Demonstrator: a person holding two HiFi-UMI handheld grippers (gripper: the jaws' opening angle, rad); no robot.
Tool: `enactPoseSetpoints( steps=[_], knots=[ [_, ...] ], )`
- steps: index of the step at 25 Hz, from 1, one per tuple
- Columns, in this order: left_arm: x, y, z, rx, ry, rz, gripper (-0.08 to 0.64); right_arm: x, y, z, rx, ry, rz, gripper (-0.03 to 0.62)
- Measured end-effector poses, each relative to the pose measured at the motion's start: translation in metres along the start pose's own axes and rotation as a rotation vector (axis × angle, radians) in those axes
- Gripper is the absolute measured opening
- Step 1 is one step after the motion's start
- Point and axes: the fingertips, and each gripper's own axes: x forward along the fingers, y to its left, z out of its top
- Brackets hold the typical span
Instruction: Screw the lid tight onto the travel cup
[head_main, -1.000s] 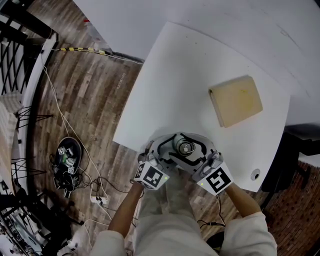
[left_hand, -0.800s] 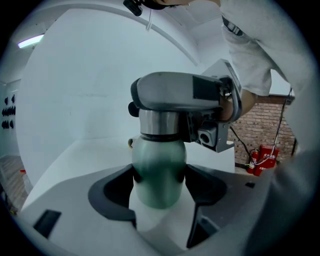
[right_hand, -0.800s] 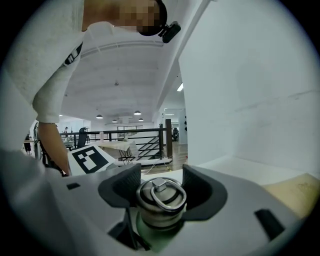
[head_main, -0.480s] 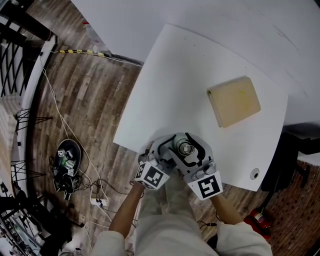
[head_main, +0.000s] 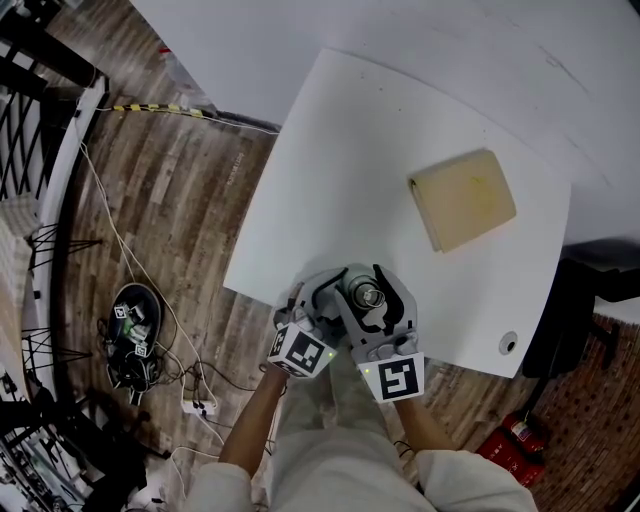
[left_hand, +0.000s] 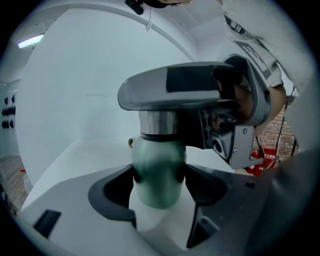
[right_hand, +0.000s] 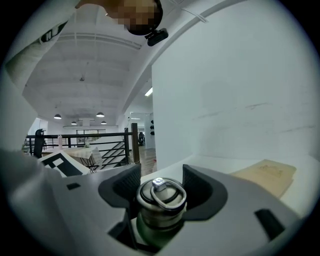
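The cup stands at the table's 6 o'clock edge. The left gripper clamps its green body, jaws part-open. The right gripper presses both jaws on the lid (ring on top). A tan block lies at 2 o'clock.

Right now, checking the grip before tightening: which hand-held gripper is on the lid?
The right hand-held gripper: its jaws clasp the metal lid, while the left hand-held gripper holds the green cup below.

The right claw has swung round the lid; its marker cube has moved from the right to just beside the other cube.
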Motion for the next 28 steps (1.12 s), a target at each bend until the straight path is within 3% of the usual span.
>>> enactPoseSetpoints(
  steps=[4,5,6,19,22,28],
  knots=[
    [-0.001,-0.001,0.0,-0.002,-0.001,-0.003,0.324,-0.001,0.003,-0.003,0.041,0.01,0.066,0.262],
    [-0.001,-0.001,0.001,-0.002,0.0,-0.005,0.324,-0.002,0.004,-0.004,0.043,0.014,0.103,0.276],
    [-0.001,-0.001,0.001,-0.002,0.0,-0.006,0.324,-0.003,0.004,-0.004,0.032,0.018,0.145,0.336],
    [0.0,0.002,0.001,-0.008,-0.003,-0.008,0.324,-0.014,0.039,-0.011,-0.3,0.143,0.793,0.32],
    [-0.001,0.0,0.001,-0.007,-0.001,-0.008,0.323,-0.012,0.045,-0.004,-0.352,0.098,0.857,0.283],
    [-0.001,0.0,0.001,-0.005,-0.002,-0.009,0.322,-0.015,0.045,-0.009,-0.357,0.137,0.915,0.25]
  ],
)
